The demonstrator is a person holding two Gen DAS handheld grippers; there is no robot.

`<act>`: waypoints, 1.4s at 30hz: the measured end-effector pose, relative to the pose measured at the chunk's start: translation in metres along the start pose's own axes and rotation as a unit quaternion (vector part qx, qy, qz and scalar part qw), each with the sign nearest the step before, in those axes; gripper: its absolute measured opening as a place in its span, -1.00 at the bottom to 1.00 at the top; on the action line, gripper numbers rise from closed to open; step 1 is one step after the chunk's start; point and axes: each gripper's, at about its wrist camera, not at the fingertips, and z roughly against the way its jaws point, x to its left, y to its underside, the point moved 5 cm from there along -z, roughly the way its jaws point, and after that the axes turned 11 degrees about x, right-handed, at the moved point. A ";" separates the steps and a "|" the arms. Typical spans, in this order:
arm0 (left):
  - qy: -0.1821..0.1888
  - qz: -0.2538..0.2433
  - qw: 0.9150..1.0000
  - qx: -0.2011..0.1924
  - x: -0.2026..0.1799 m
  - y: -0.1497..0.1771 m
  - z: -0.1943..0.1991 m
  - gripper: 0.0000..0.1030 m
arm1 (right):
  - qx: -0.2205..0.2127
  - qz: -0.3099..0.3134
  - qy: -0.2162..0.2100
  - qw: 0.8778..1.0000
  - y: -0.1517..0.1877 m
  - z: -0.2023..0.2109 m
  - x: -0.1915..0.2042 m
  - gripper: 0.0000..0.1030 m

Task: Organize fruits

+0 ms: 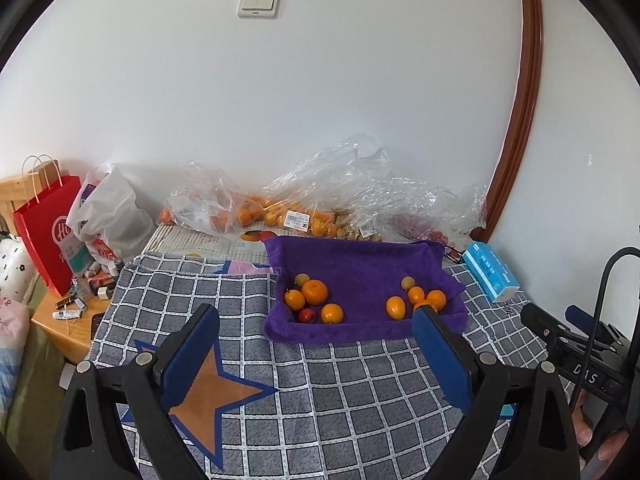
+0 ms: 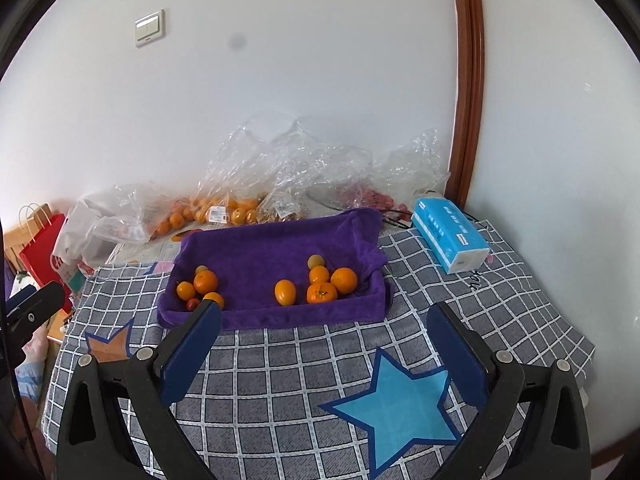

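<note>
A purple cloth-lined tray [image 1: 360,264] [image 2: 272,248] sits on the checked tablecloth. It holds two clusters of fruit: on the left an orange [image 1: 314,292] [image 2: 205,281], smaller orange fruits and a small red fruit [image 1: 307,315] [image 2: 193,303]; on the right an oval orange fruit [image 1: 396,307] [image 2: 285,292] and several round ones [image 2: 321,293]. My left gripper [image 1: 316,354] is open and empty, short of the tray's near edge. My right gripper [image 2: 326,356] is open and empty, also short of the tray.
Clear plastic bags with more oranges [image 1: 248,212] [image 2: 224,210] lie by the wall behind the tray. A blue tissue pack [image 1: 490,272] [image 2: 450,238] lies right of the tray. A red paper bag [image 1: 48,228], a white bag and small clutter stand on the left.
</note>
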 end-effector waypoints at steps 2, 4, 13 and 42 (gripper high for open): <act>-0.003 0.001 1.000 0.000 0.001 0.000 0.000 0.89 | -0.001 -0.002 0.000 1.000 0.000 0.000 0.000 0.97; -0.003 0.001 1.000 0.001 0.002 0.000 0.001 0.89 | 0.000 -0.001 0.001 1.000 0.001 0.000 0.000 0.97; -0.004 0.002 1.000 0.000 0.001 -0.001 0.002 0.89 | -0.001 -0.003 0.006 1.000 0.002 0.003 -0.003 0.97; -0.009 -0.003 1.000 -0.001 -0.001 -0.003 0.003 0.89 | -0.006 -0.002 0.007 1.000 0.002 0.006 -0.001 0.97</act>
